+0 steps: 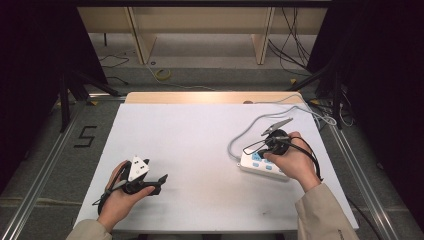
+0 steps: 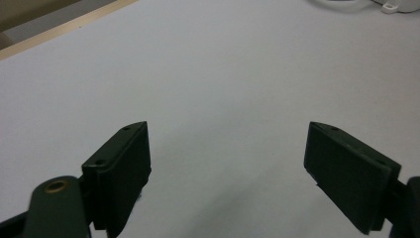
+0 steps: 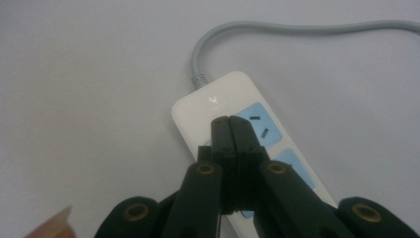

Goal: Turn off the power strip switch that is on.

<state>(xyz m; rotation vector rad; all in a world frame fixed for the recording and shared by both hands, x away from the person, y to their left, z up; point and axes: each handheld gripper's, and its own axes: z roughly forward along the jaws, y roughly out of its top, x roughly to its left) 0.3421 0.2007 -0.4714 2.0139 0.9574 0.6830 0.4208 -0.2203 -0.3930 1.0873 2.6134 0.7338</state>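
A white power strip (image 1: 263, 167) with light blue sockets lies on the right side of the table, its grey cable (image 1: 240, 135) looping off toward the far right. My right gripper (image 1: 260, 155) is directly over it. In the right gripper view the strip (image 3: 213, 101) runs diagonally with its cable (image 3: 277, 27) leaving at the top, and my right gripper (image 3: 230, 122) is shut, nothing showing between its jaws, tips over the strip's cable end beside a blue socket. My left gripper (image 1: 160, 181) rests low at the front left, open and empty (image 2: 228, 134) above the bare sheet.
A white sheet (image 1: 200, 145) covers the table, with a wooden strip (image 1: 210, 97) along the far edge. White cables and a plug (image 1: 327, 120) lie at the far right corner. Metal rails (image 1: 45, 165) flank the table on the floor.
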